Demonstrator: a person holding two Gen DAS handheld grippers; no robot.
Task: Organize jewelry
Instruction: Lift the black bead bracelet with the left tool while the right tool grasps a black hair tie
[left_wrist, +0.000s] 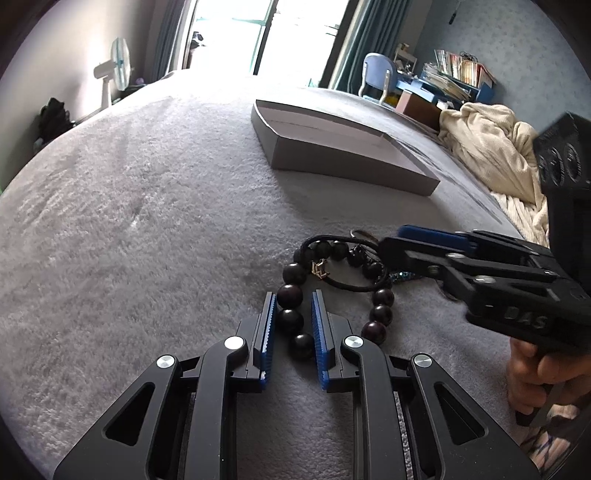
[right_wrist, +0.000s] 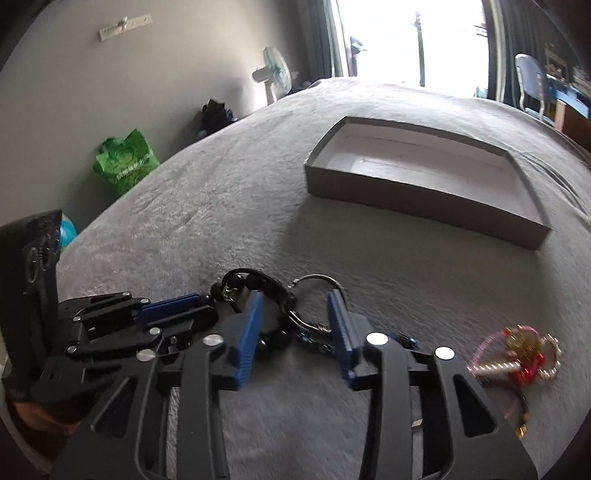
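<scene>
Left wrist view showed the left claw (left_wrist: 293, 321) pinching the dark bead bracelet (left_wrist: 290, 319) at lower centre, on the grey bed (left_wrist: 147, 221). Right claw (right_wrist: 293, 325) stood spread around a key ring (right_wrist: 319, 284) and black cord (right_wrist: 258, 280), its pads touching neither. An open grey box (right_wrist: 424, 199) sat at upper right. The beads looked hard, rounded and slippery, likely light; gripping across one bead seemed safest.

Dark bead bracelet (left_wrist: 295, 314) tangled with black cord on grey blanket; pink-red trinket (right_wrist: 517, 354) apart; grey box (right_wrist: 424, 184) open
</scene>
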